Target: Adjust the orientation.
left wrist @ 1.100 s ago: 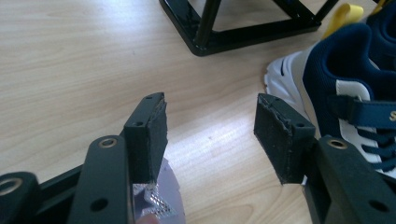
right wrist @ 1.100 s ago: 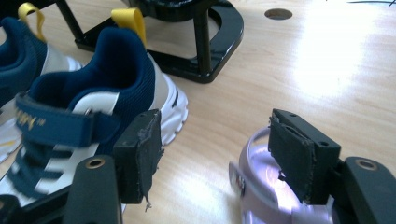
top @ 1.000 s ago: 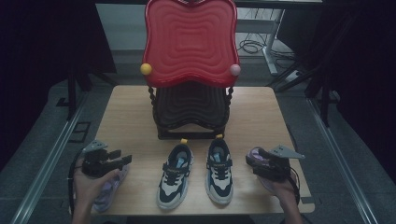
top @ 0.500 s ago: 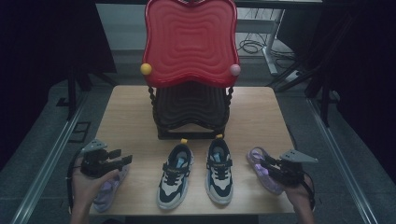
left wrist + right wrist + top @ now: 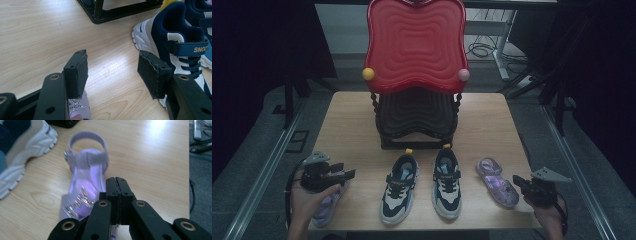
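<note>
the right gripper [image 5: 518,183] sits at the near right edge of the pale wooden table [image 5: 347,120], its black jaws pressed flat together with nothing between them; they have just been closing on empty air. directly ahead of it, just beyond the tips, lies the translucent lilac sandal with a glittery toe band and looped ankle strap [image 5: 83,178], resting free on the wood, its long axis running away from the gripper, toe end near and strap far. that lengthwise lie is what counts: i'd judge the jaws would need to spread and come at the sandal across its width. over at the near left, the left gripper [image 5: 112,71] holds its jaws spread wide with only bare table between them, and a second lilac sandal [image 5: 77,110] lies under its left jaw. between the two sandals stands a pair of navy-and-white strapped sneakers [image 5: 422,185], and behind them a dark tiered rack topped by a glossy red wavy tray [image 5: 414,45].
</note>
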Demonstrator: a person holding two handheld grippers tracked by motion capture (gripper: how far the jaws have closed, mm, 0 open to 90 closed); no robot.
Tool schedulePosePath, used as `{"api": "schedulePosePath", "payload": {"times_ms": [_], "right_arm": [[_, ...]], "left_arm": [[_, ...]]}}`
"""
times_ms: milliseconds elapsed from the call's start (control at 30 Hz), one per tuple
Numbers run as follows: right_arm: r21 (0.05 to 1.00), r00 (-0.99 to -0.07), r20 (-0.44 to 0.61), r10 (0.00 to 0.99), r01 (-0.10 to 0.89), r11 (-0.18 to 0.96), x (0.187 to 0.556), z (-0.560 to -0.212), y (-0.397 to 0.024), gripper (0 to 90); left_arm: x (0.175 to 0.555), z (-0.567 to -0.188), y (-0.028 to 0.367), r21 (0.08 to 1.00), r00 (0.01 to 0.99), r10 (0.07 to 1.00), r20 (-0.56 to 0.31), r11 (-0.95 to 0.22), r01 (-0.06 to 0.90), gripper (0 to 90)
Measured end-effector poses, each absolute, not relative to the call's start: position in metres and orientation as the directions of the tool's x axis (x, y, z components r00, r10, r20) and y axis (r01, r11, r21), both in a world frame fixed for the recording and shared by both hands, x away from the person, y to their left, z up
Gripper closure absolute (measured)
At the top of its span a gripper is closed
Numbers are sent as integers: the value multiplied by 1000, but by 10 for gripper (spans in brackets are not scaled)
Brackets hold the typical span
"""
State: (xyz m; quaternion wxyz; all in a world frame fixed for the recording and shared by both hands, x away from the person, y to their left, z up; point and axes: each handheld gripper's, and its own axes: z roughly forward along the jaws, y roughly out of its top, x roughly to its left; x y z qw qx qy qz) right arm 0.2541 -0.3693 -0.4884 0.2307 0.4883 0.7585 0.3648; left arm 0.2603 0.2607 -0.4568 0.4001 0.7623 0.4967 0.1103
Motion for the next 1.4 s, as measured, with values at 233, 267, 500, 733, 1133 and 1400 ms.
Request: {"api": "schedulePosePath", "payload": {"times_ms": [233,267,500,733,1133,1400], "right_arm": [[758,-396,3,918,600,256,251,-499,-379,892],[755,-394,8,919,605,253,250,-500,-381,891],[739,-422,18,906,616,273,245,-504,-380,892],[726,-468,54,882,625,286,234,-505,-375,893],[717,-519,34,854,608,341,227,-501,-350,893],[716,-584,71,809,594,366,229,-502,-333,893]], "left_arm": [[260,-460,264,715,471,851,-232,-179,676,417],[260,-460,264,715,470,851,-233,-178,676,417],[255,-452,267,749,469,855,-222,-158,643,423],[256,-452,269,745,460,858,-230,-149,651,422],[256,-453,270,742,463,855,-232,-152,653,420],[255,-451,272,747,460,857,-232,-146,648,419]]}}
